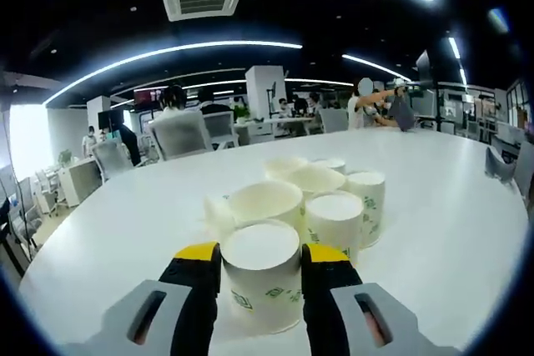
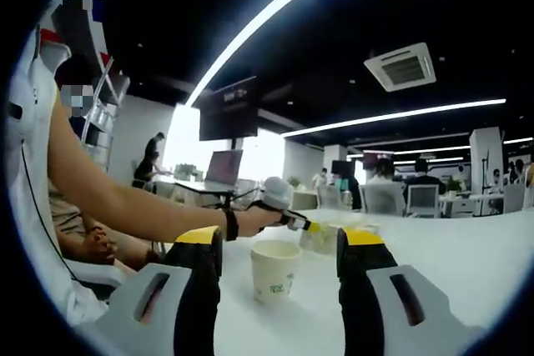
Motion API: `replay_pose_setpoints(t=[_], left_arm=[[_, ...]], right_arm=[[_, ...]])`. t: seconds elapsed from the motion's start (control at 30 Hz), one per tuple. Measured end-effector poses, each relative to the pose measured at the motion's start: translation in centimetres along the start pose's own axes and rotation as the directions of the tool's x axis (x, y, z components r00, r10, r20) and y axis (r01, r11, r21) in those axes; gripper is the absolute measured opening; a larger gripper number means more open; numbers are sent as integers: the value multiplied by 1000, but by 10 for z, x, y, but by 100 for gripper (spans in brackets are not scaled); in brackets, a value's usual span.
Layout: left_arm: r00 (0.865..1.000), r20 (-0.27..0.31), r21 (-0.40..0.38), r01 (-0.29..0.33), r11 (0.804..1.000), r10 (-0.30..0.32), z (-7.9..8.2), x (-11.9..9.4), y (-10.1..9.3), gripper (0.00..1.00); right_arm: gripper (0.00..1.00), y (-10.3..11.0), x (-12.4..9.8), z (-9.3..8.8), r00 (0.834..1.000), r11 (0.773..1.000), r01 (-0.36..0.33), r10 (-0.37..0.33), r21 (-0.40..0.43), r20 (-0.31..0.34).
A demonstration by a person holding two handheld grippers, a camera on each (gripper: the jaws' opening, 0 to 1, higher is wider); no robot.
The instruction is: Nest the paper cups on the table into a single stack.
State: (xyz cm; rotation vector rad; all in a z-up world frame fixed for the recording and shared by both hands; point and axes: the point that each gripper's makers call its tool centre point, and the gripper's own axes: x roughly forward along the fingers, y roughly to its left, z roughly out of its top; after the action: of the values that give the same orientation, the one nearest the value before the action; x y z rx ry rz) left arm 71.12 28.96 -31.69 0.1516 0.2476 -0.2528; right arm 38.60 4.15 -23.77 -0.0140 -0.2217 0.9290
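Observation:
My left gripper [image 1: 260, 258] holds the nearest paper cup [image 1: 262, 283], a white cup with green print, its yellow-tipped jaws pressed against both sides. Just behind it a cluster of several more paper cups [image 1: 310, 198] stands close together on the white table [image 1: 434, 206]. Some of these have their mouths up, and others show flat tops. In the right gripper view, my right gripper [image 2: 279, 243] is open wide over the table [image 2: 467, 273]. A single upright cup [image 2: 275, 273] stands a little beyond its jaws, untouched. The left gripper [image 2: 302, 223] reaches into the cup cluster [image 2: 321, 239] farther back.
The person's bare forearm [image 2: 142, 206] crosses the left of the right gripper view. Office chairs [image 1: 179, 132] line the table's far edge, with people and desks behind. Bare table surface stretches to the right of the cups.

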Motion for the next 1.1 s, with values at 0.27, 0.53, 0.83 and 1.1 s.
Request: replay_pose_setpoints(t=[0.27, 0.53, 0.83, 1.1], left_arm=[[1000, 23, -21, 22, 1000, -22, -5, -21, -4, 40], [997, 53, -35, 59, 998, -58, -6, -52, -14, 40], [984, 136, -13, 119, 993, -116, 22, -118, -39, 40], [952, 261, 7, 162, 987, -158, 55, -185, -74, 40]], right_arm=[[58, 4, 6, 1, 1000, 1000, -14, 14, 5, 5], [57, 19, 14, -1, 999, 999, -45, 45, 15, 9], [55, 35, 23, -10, 997, 996, -78, 79, 32, -7], [53, 51, 31, -8, 994, 993, -109, 109, 41, 3]])
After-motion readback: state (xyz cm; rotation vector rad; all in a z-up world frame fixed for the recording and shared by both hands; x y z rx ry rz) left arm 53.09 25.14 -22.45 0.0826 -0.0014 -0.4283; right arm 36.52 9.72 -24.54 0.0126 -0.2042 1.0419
